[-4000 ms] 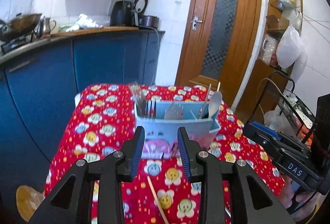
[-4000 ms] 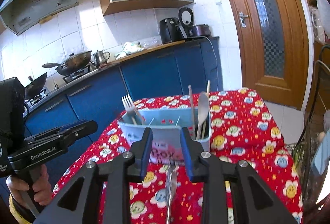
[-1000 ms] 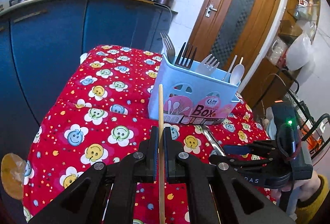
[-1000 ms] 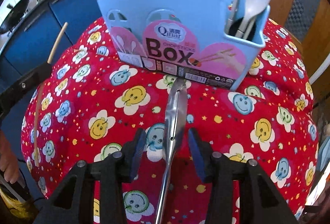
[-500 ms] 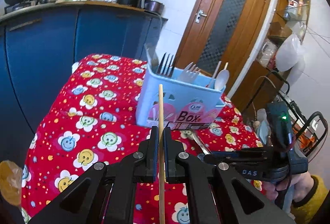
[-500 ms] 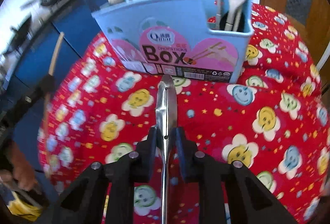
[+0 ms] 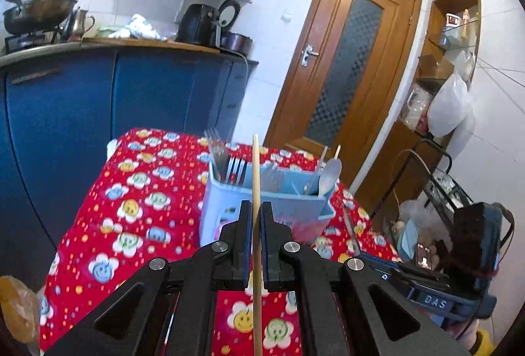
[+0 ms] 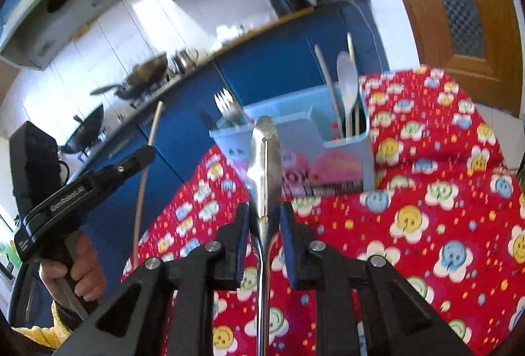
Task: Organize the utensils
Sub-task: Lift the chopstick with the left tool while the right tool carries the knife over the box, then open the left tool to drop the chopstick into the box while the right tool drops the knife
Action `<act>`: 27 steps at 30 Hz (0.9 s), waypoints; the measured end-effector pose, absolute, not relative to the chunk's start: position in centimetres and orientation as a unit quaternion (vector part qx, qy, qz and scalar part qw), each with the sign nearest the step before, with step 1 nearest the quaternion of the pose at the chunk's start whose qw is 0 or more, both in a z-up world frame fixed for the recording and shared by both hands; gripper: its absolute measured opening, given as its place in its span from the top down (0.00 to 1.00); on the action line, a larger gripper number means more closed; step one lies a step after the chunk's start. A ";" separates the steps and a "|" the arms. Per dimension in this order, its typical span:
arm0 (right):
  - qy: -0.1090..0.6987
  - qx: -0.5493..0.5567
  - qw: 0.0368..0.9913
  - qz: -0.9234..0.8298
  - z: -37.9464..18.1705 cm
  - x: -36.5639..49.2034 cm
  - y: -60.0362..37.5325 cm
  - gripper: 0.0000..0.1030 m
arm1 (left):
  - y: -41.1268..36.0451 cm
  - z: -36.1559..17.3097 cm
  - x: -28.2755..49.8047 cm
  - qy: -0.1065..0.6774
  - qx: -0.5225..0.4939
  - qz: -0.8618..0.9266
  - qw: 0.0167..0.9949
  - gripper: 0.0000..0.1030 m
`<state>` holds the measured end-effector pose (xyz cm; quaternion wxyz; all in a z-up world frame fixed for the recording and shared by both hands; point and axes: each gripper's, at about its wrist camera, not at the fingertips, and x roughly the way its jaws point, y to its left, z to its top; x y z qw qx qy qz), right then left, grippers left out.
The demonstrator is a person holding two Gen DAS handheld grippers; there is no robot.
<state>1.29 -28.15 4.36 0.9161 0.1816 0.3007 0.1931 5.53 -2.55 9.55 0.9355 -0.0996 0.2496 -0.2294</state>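
Both tools have been lifted off the red flowered cloth (image 7: 137, 211) since half a second ago, and the blue utensil box (image 7: 262, 208) now sits lower and farther off in each wrist view. That cloth covers the counter on which the box stands, in front of dark blue kitchen cabinets (image 7: 98, 100) and a brown door (image 7: 344, 67).

The utensil box is light blue with a pink label on its front. Forks (image 7: 229, 162) stand in its left compartment, and a pale spoon (image 8: 348, 83) stands with slim sticks in the right-end compartment.

The left hand-held gripper (image 7: 257, 224) is clamped on a wooden chopstick (image 7: 256, 178), which runs straight up between the pads and ends above the near wall of the box as that view shows it. In the right wrist view the same left hand-held gripper (image 8: 144, 156) shows in profile to the left of the box, with the chopstick (image 8: 147, 159) slanting through it, clear of the cloth.

The right hand-held gripper (image 8: 264, 224) is closed on a metal spoon (image 8: 264, 159) by its handle, the broad shiny end pointing toward the box front, above the cloth. Whether that end touches the box I cannot tell.
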 end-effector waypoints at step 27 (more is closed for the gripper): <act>0.167 0.160 0.959 0.161 9.9 6.2 -30.5 0.79 | -7.2 15.0 15.5 0.077 -0.122 -0.167 0.975 0.95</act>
